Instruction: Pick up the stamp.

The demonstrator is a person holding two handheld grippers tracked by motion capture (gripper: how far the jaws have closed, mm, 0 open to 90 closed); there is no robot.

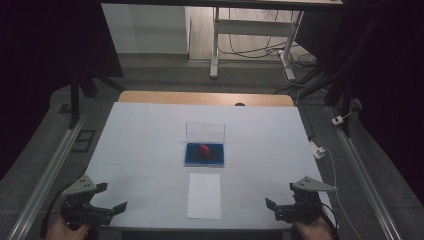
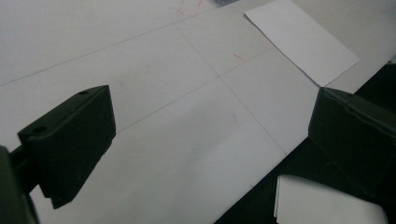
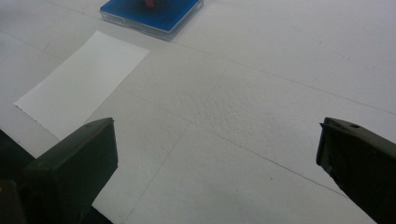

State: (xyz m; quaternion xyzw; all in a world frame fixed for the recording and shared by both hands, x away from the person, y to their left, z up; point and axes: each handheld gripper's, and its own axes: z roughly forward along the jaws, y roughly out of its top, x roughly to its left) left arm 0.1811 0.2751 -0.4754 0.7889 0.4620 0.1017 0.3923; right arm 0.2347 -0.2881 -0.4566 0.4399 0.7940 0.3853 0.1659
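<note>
Resting at the near corners of the white worktop (image 1: 150,130), the left tongs (image 1: 107,200) and right tongs (image 1: 280,197) both gape wide with nothing between their jaws. A sheet of paper (image 1: 204,195) lies between them, just in front of a blue box (image 1: 205,155) holding a red thing (image 1: 204,148).

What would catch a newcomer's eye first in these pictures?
Most likely the blue pad in an open clear case at the middle of the white table, with a small red thing on it. A white sheet of paper lies just nearer. The left gripper and right gripper wait open at the near corners.
</note>
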